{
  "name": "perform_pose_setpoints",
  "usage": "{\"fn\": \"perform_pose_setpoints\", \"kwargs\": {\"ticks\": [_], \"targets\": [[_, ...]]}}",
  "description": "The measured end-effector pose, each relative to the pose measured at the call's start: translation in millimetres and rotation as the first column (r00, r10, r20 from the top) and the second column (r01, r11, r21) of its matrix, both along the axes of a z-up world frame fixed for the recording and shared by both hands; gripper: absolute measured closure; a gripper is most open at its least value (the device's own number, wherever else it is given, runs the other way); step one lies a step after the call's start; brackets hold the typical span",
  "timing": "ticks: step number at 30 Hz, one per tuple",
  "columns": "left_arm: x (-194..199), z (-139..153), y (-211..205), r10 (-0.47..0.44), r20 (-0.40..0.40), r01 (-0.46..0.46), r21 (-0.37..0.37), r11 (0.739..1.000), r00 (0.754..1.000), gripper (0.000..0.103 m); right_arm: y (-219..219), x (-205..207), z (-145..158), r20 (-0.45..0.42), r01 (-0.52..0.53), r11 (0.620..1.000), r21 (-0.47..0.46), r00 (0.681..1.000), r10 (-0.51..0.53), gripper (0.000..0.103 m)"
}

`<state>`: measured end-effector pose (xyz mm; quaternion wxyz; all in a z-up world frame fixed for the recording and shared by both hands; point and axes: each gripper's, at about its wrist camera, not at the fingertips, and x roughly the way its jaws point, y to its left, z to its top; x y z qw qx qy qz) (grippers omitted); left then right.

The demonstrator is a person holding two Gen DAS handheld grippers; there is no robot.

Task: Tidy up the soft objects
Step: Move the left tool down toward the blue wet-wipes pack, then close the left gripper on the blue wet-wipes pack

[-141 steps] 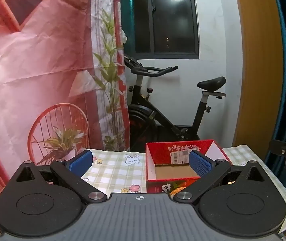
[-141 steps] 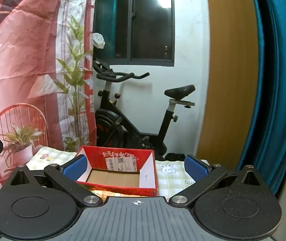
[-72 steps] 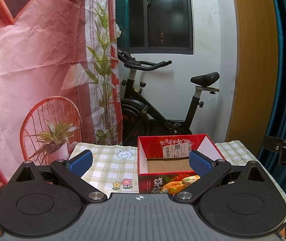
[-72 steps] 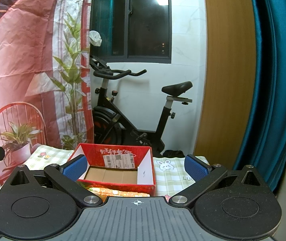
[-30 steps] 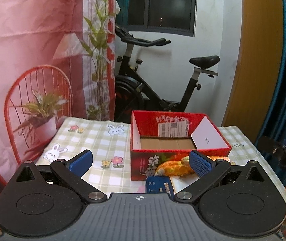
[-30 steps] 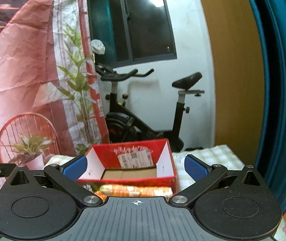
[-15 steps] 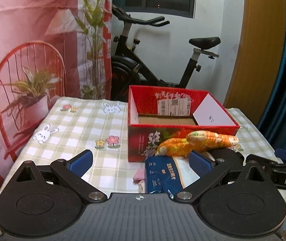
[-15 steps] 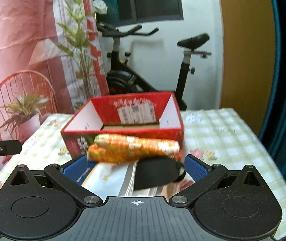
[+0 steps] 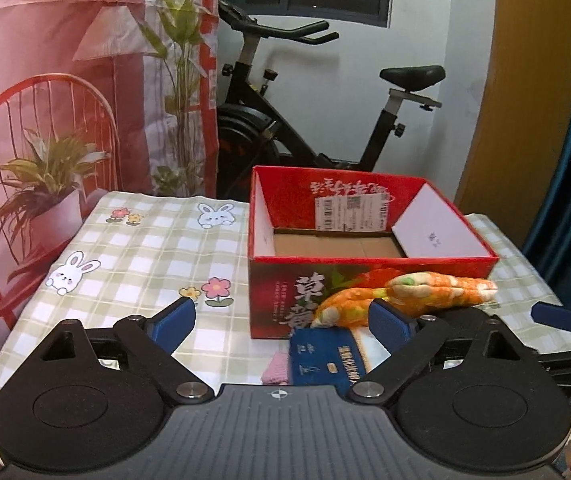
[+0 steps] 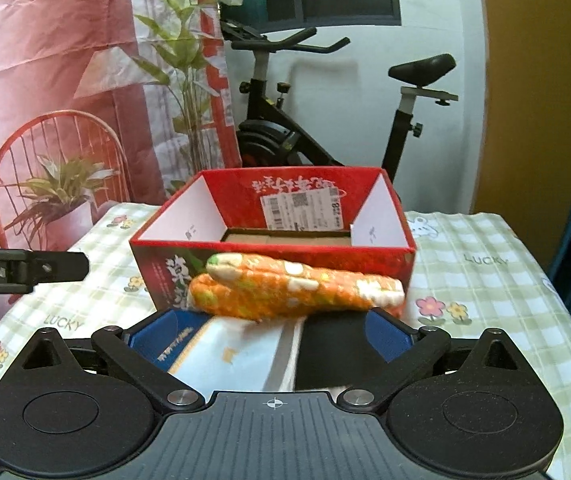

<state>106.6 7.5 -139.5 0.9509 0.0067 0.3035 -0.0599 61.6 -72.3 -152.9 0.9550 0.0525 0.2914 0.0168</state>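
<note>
Two grippers up, both with jaws spread wide and gripping nothing. Left gripper (image 9: 281, 320) hovers over the checked tablecloth (image 9: 145, 256), left of the pile; its right pad sits just in front of the orange plush (image 9: 405, 294). Right gripper (image 10: 269, 338) straddles the pile: blue-and-white packet (image 10: 221, 352) and black soft item (image 10: 333, 350) lie between its fingers, no visible contact with either pad. Orange plush (image 10: 293, 286) with white and green spots lies across the top of the pile, touching the front wall of the red cardboard box (image 10: 273, 220). Box is open-topped, only bare cardboard floor showing inside. Pink knit piece (image 9: 276, 368) pokes out just left of the packet (image 9: 325, 362) in the left wrist view. Exercise bike (image 9: 325, 120) stands behind the table.
</note>
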Motion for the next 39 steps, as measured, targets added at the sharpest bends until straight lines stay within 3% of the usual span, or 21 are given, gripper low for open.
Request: {"fn": "perform_pose_setpoints", "kwargs": {"ticks": [5,11,24,34,39], "targets": [[9,-24,5,0.001,-0.058,-0.004,-0.052,0.999,0.998,0.012,1,11,-17,-0.038,0.006,1.0,0.007,0.999,-0.006,0.002],[11,-47,8,-0.007,-0.11,0.001,-0.056,0.998,0.994,0.016,4,6,-35,-0.055,0.0,1.0,-0.016,0.998,0.0,0.004],[6,-60,18,-0.012,-0.142,-0.005,-0.118,0.993,0.99,0.022,11,-6,-40,-0.063,-0.058,0.998,-0.024,0.996,0.056,0.014],[5,-68,17,-0.046,-0.174,0.019,-0.156,0.988,0.984,0.039,10,-4,-48,-0.115,-0.079,0.997,-0.003,0.99,0.078,0.037],[5,-68,21,-0.041,-0.181,0.008,-0.181,0.984,0.983,0.04,7,-5,-50,-0.13,-0.08,0.997,0.02,0.988,0.082,0.043]]}}
